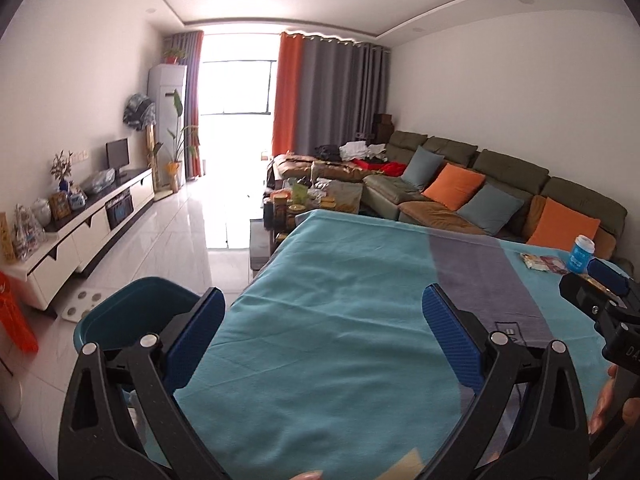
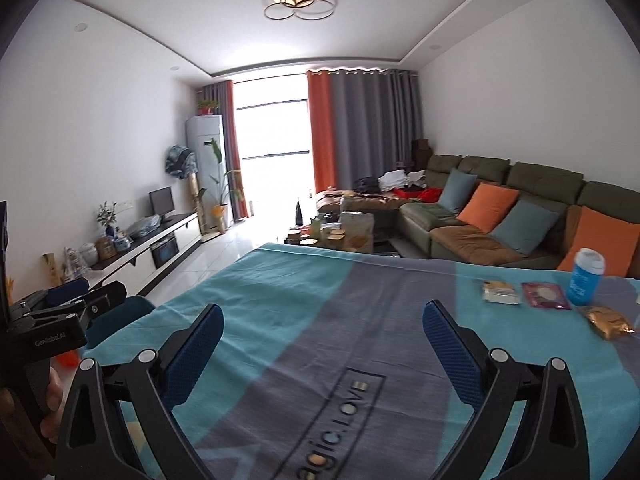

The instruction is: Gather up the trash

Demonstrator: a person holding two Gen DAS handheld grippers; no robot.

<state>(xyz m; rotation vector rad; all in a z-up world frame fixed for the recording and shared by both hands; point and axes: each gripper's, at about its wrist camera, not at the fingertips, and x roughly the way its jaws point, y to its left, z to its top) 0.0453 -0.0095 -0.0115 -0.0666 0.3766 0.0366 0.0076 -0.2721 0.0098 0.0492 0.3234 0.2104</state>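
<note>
A table under a teal and grey cloth (image 2: 320, 300) fills the foreground of both views. At its far right lie the trash items: a pale snack wrapper (image 2: 500, 292), a dark red packet (image 2: 545, 295), a gold crumpled wrapper (image 2: 608, 322) and a blue cup with a white lid (image 2: 585, 282); the cup (image 1: 580, 254) and wrappers (image 1: 542, 263) also show in the left wrist view. My left gripper (image 1: 324, 336) is open over bare cloth with nothing between its fingers. My right gripper (image 2: 322, 354) is open too, left of the trash and apart from it.
A teal bin (image 1: 132, 312) stands on the floor by the table's left edge. A green sofa with orange and blue cushions (image 2: 500, 208) runs along the right wall. A cluttered coffee table (image 2: 340, 232) lies beyond, and a white TV cabinet (image 1: 92, 224) lines the left wall.
</note>
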